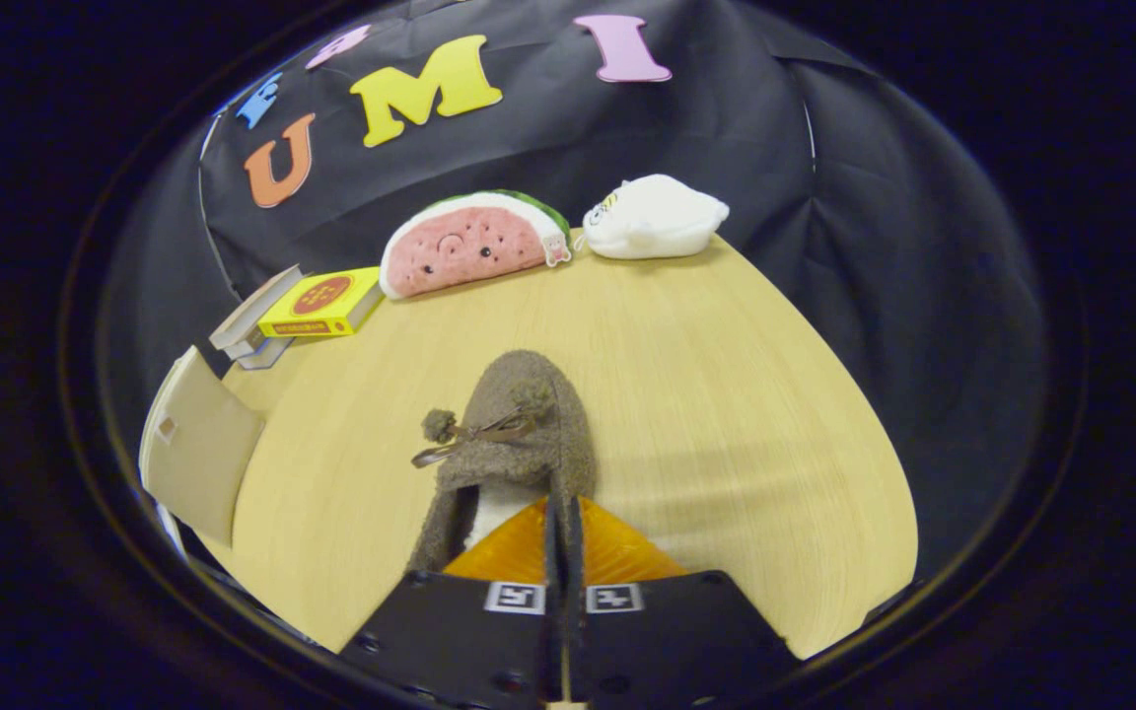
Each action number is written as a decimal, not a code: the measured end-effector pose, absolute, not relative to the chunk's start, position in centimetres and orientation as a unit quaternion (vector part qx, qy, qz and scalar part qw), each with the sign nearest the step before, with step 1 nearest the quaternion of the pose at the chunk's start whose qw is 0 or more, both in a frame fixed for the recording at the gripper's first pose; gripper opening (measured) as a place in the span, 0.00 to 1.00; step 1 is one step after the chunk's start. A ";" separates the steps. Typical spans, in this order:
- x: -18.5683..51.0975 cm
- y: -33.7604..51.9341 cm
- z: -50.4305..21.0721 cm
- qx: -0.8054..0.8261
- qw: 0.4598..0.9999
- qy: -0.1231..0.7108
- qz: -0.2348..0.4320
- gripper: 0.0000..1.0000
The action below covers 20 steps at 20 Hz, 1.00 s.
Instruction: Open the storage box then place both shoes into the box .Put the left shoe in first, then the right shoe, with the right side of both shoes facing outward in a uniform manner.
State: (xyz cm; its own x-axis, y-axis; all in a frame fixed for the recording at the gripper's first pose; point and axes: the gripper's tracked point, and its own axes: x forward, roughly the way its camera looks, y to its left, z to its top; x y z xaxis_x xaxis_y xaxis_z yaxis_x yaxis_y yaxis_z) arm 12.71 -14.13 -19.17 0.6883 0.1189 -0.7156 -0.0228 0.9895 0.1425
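Note:
A brown fuzzy shoe (519, 434) with a small pompom bow points away from me, toe toward the far side of the wooden table (726, 394). My gripper (564, 518) is shut on the rim of the shoe's opening, one finger inside against the pale lining and one outside. The shoe's heel is hidden behind the fingers. The beige storage box (198, 454) stands at the table's left edge, to the left of the shoe; one flat beige panel of it faces me, and I cannot tell whether it is open.
At the back of the table lie a watermelon plush (469, 247) and a white plush (652, 217). A yellow book (321, 304) rests beside other books (250, 325) at the back left, just beyond the box.

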 end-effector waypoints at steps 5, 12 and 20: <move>12.3 -13.4 -17.9 0.131 0.915 0.381 0.031 0.00; 11.0 -6.3 -12.1 0.204 0.911 0.354 0.057 0.00; 9.4 9.6 -2.5 0.233 0.914 0.311 0.115 0.00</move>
